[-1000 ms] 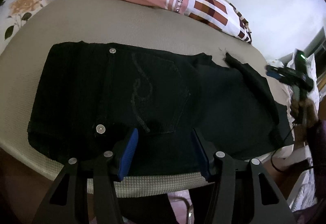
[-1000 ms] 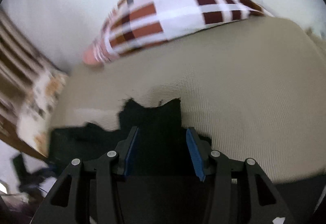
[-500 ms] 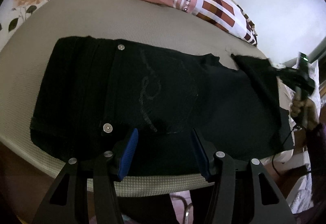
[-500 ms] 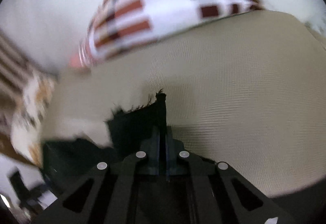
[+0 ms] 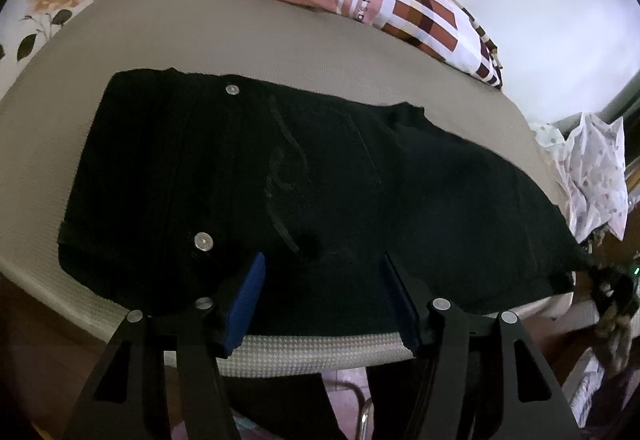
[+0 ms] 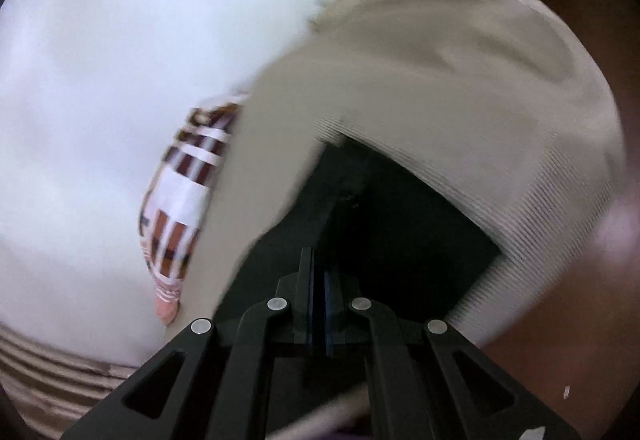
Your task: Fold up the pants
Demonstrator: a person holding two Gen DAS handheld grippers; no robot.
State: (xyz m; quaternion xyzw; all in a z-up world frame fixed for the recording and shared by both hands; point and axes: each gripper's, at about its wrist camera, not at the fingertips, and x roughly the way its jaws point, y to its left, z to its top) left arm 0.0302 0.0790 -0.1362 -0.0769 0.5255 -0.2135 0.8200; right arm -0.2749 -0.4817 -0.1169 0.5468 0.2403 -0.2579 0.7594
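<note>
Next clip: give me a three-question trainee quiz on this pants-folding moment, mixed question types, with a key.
1. True or false: the left tongs are shut on the black pants.
2. What do the right tongs grip?
A. the checked cloth
B. the black pants
C. nothing
3. Fill in: the pants lie on a beige ____.

Key: 1 false, they are open; 2 B; 3 mattress.

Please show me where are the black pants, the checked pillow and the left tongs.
black pants (image 5: 320, 176): left wrist view, on the back pocket with pale stitching.
checked pillow (image 5: 416, 12): left wrist view, on its brown and white squares.
left tongs (image 5: 322, 300): left wrist view, midway between the blue-padded tips.
</note>
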